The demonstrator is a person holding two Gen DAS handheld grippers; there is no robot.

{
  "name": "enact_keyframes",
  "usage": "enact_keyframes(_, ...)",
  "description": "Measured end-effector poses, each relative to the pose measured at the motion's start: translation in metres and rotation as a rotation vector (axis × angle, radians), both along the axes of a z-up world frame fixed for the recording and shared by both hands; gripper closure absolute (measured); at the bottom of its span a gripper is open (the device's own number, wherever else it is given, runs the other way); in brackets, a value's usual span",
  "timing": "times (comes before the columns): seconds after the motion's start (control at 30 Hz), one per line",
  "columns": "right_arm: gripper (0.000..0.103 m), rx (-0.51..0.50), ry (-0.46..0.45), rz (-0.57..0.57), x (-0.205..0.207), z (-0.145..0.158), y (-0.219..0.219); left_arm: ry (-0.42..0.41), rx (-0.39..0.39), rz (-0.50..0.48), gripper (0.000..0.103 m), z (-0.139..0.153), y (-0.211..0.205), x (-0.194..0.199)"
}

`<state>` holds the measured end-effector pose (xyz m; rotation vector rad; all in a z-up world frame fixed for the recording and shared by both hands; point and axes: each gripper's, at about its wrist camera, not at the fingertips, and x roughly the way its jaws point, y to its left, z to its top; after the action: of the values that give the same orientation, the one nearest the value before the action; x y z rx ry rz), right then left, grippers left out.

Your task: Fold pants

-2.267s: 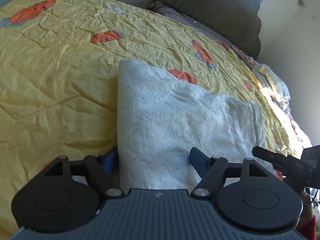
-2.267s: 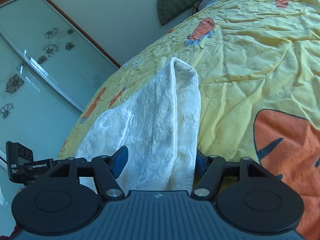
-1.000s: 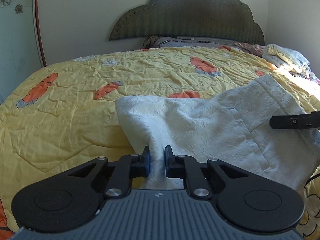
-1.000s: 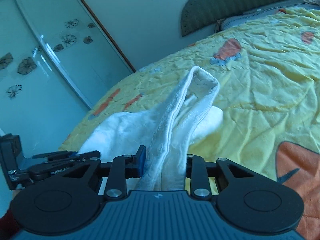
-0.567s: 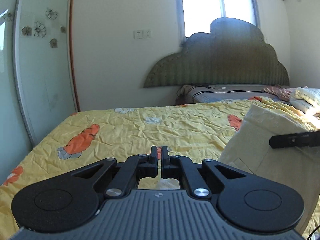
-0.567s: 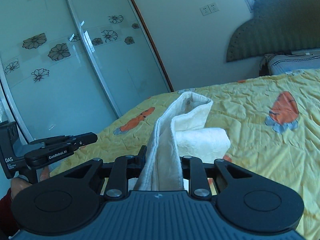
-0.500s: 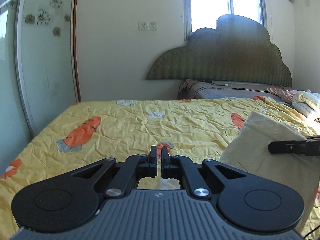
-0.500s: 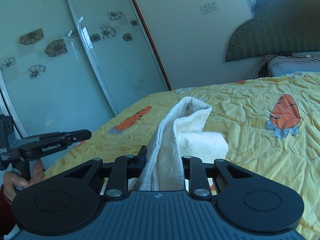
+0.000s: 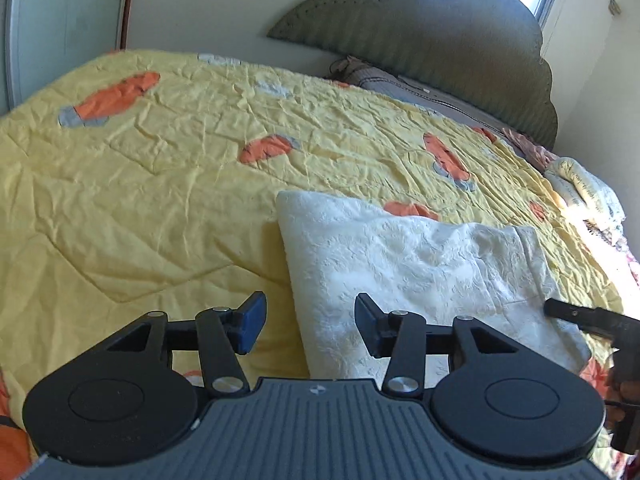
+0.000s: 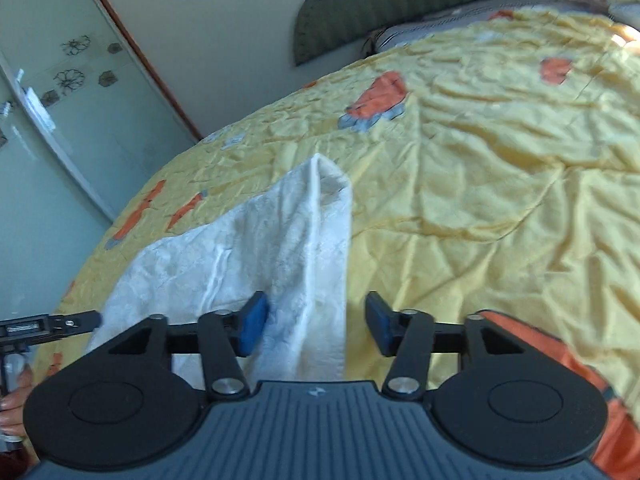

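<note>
Left gripper (image 9: 308,326) over the near left edge of the folded bundle, jaws opening, blue pads clear of cloth: left pad above bare quilt, right pad above the fabric, the edge running between them, nothing pinched. White textured pants (image 9: 420,264) lying flat on the yellow carrot-print quilt (image 9: 140,184), folded into a rough rectangle near the bed's front edge; long axis running left to right across the left wrist view, left corner reaching away toward the headboard (image 9: 420,28). Bundle ahead of and slightly right of the left gripper, so any next fold or smoothing likely starts from this near edge. Right gripper (image 10: 316,326) at the opposite, right end of the bundle, jaws opening as well; a raised ridge of layered cloth between the pads, left pad close to or brushing it, right pad well clear, cloth apparently released. Both grippers about equally near, one at each short end. From the right wrist view, cloth narrowing away to a peaked fold. Further off: glass wardrobe doors with flower decals (image 10: 68,80) left of the bed, pillows and a crumpled blanket (image 9: 580,184) at the far right. Nothing lying between grippers and pants; only quilt wrinkles beneath.
</note>
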<state>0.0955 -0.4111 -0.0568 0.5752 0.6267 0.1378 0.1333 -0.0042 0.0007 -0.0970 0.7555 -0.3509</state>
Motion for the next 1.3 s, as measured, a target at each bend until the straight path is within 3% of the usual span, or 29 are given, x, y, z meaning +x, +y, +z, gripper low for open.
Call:
enact_keyframes(0.07,0.036,-0.159,-0.067,-0.080,-0.025,0.023,0.010,-0.044,0.036,-0.010,0.043,0.007,-0.008,-0.019)
enact_keyframes(0.1,0.036,-0.209,-0.108,-0.067,-0.036,0.033,0.018,-0.056,0.035,-0.023,0.037,0.008,-0.011,-0.025)
enact_keyframes(0.17,0.036,-0.256,-0.201,0.041,-0.055,0.048,0.039,-0.057,0.066,-0.080,0.032,0.004,-0.024,-0.039)
enact_keyframes(0.23,0.034,-0.246,-0.238,0.201,-0.060,0.051,0.062,-0.058,0.145,-0.107,0.032,-0.011,-0.040,-0.047)
enact_keyframes(0.3,0.033,-0.288,-0.149,0.278,-0.053,0.039,0.082,-0.053,0.192,-0.084,0.033,-0.023,-0.045,-0.050)
enact_keyframes(0.37,0.034,-0.358,-0.070,0.240,-0.052,0.022,0.090,-0.041,0.115,-0.081,0.034,-0.017,-0.034,-0.057)
enact_keyframes(0.4,0.033,-0.354,-0.086,0.212,-0.059,0.023,0.088,-0.038,0.068,-0.096,0.032,-0.012,-0.028,-0.059)
enact_keyframes(0.47,0.033,-0.295,-0.135,0.195,-0.067,0.033,0.079,-0.034,0.007,-0.103,0.025,-0.004,-0.018,-0.056)
enact_keyframes(0.57,0.017,-0.171,-0.177,0.090,-0.058,0.040,0.045,0.007,-0.078,-0.118,0.015,-0.004,-0.010,-0.033)
enact_keyframes(0.63,0.016,-0.033,-0.140,0.075,-0.032,0.027,0.015,0.094,-0.134,-0.129,0.015,-0.014,-0.007,-0.008)
enact_keyframes(0.73,0.016,0.248,-0.039,0.152,0.009,-0.009,-0.019,0.230,-0.234,-0.115,0.017,-0.036,0.000,0.022)
enact_keyframes(0.83,0.019,0.361,-0.013,0.240,0.030,-0.030,-0.020,0.247,-0.329,-0.103,0.017,-0.047,0.003,0.035)
enact_keyframes(0.87,0.021,0.408,-0.025,0.288,0.036,-0.034,-0.015,0.250,-0.345,-0.097,0.023,-0.048,0.001,0.037)
enact_keyframes(0.9,0.022,0.428,-0.034,0.310,0.039,-0.036,-0.010,0.253,-0.355,-0.100,0.038,-0.048,-0.001,0.040)
enact_keyframes(0.93,0.033,0.411,-0.036,0.313,0.042,-0.035,-0.003,0.254,-0.339,-0.101,0.049,-0.048,-0.004,0.042)
enact_keyframes(0.97,0.044,0.367,-0.027,0.307,0.047,-0.033,0.006,0.237,-0.291,-0.091,0.069,-0.047,-0.007,0.042)
enact_keyframes(1.0,0.070,0.326,-0.014,0.285,0.049,-0.031,0.010,0.212,-0.257,-0.094,0.077,-0.045,-0.009,0.039)
enact_keyframes(1.07,0.079,0.321,-0.021,0.259,0.047,-0.028,0.012,0.150,-0.244,-0.098,0.088,-0.038,-0.009,0.030)
enact_keyframes(1.3,0.083,0.235,-0.198,0.301,0.037,0.032,0.029,-0.134,-0.143,-0.088,0.094,0.023,-0.009,0.010)
